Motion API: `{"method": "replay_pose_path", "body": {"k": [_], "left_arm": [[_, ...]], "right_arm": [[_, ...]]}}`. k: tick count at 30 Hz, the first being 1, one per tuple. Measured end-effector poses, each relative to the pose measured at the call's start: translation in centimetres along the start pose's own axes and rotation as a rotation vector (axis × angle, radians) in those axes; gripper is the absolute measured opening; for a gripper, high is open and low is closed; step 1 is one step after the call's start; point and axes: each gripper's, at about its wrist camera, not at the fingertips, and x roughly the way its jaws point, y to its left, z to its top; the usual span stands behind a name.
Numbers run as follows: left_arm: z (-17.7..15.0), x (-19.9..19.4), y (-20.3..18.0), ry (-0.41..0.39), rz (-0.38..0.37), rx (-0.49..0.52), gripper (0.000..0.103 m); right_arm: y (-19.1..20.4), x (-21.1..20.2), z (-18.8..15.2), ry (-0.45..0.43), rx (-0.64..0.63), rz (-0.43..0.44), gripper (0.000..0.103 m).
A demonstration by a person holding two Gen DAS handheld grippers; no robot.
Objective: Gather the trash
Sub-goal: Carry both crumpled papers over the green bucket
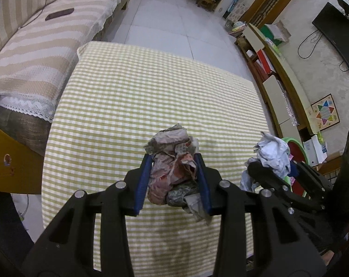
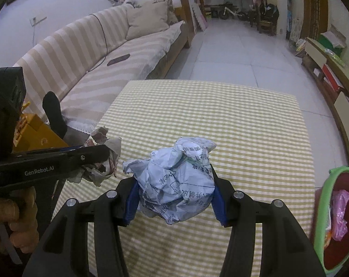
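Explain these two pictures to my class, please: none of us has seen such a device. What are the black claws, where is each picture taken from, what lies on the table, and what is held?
There is no robot here. A person holds a hand-operated two-finger clamp in each hand, and a wide-angle camera on each clamp looks forward along its fingers. So each picture shows one clamp from behind, with the room curved by the lens.

In the left clamp's view, the left gripper is shut on a reddish-brown crumpled paper. In the right clamp's view, the right gripper is shut on a white crumpled paper with printed writing.

Below both is a table with a green-and-white checked tablecloth; no loose trash shows on it. At the right edge stands a green-rimmed bin holding a pink wrapper. A striped sofa lies beyond.
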Motion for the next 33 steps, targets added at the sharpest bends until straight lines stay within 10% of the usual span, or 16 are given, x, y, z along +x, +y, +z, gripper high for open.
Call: {"method": "replay_pose_path", "body": {"k": [33], "left_arm": [[-0.3, -2.7, -10.7, -0.046, -0.039, 0.191, 0.036]], "right_arm": [[-7.2, -9.6, -2.2, -0.140, 0.161, -0.097, 0.051]]}}
